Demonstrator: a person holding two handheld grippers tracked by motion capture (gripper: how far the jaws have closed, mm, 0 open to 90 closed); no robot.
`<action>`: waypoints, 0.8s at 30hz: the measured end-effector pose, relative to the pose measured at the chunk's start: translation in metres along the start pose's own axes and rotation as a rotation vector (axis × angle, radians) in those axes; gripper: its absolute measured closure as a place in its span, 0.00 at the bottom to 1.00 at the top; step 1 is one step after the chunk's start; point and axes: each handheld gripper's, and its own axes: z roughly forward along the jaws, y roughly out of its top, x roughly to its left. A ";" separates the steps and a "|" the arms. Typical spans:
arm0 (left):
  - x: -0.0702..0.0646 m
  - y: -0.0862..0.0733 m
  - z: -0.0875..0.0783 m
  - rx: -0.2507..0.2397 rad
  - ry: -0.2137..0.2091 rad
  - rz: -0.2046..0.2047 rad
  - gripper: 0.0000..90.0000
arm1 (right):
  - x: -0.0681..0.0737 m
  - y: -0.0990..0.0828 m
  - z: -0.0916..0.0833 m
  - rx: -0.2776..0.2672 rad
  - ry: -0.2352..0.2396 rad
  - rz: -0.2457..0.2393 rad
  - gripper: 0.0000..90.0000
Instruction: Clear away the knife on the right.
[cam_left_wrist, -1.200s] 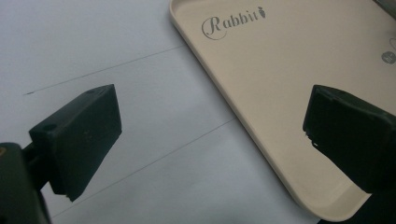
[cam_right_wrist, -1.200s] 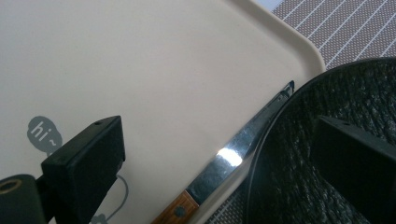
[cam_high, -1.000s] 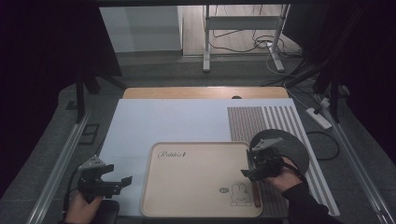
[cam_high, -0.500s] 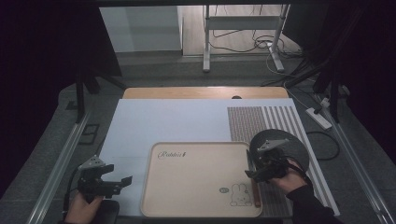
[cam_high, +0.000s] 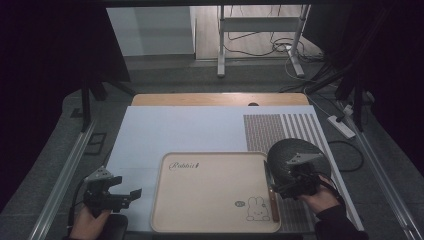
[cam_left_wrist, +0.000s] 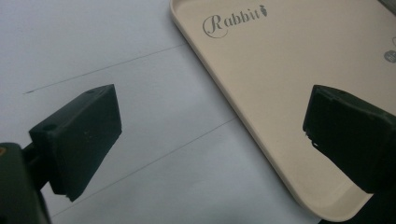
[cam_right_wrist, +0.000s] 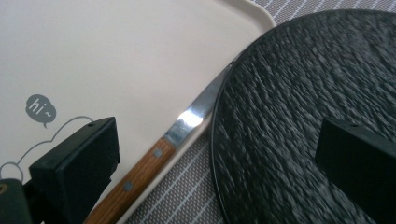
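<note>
A beige tray (cam_high: 210, 190) with "Rabbit" lettering and a rabbit drawing lies at the table's front centre. A wooden-handled knife (cam_high: 270, 192) rests along the tray's right rim, blade pointing away from me. A black round plate (cam_high: 296, 156) sits just right of it, its edge over the blade (cam_right_wrist: 191, 119). My right gripper (cam_high: 281, 190) hovers open over the plate's near edge, jaws toward the knife (cam_right_wrist: 140, 175), holding nothing. In its own view the right gripper (cam_right_wrist: 217, 158) straddles knife and plate (cam_right_wrist: 299, 93). My left gripper (cam_high: 131, 196) is open and empty left of the tray (cam_left_wrist: 303, 70).
A white mat (cam_high: 175, 135) covers the table, with a grey striped placemat (cam_high: 282, 127) under the plate at the right. The wooden table edge (cam_high: 215, 99) lies at the back. A power strip (cam_high: 341, 126) and cables lie on the floor beyond.
My right gripper has drifted a little to the right and toward me, off the tray's edge onto the plate. The knife, tray and left gripper have stayed put.
</note>
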 end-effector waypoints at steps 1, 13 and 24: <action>0.000 0.000 0.000 0.000 0.000 0.000 0.05 | 0.000 -0.002 -0.002 -0.004 -0.002 0.006 0.00; 0.000 0.000 0.000 0.002 0.001 -0.001 0.05 | -0.006 -0.020 -0.016 -0.023 -0.028 0.057 0.00; 0.000 0.000 0.001 0.005 0.001 -0.005 0.05 | -0.011 -0.034 -0.031 -0.052 -0.063 0.101 0.00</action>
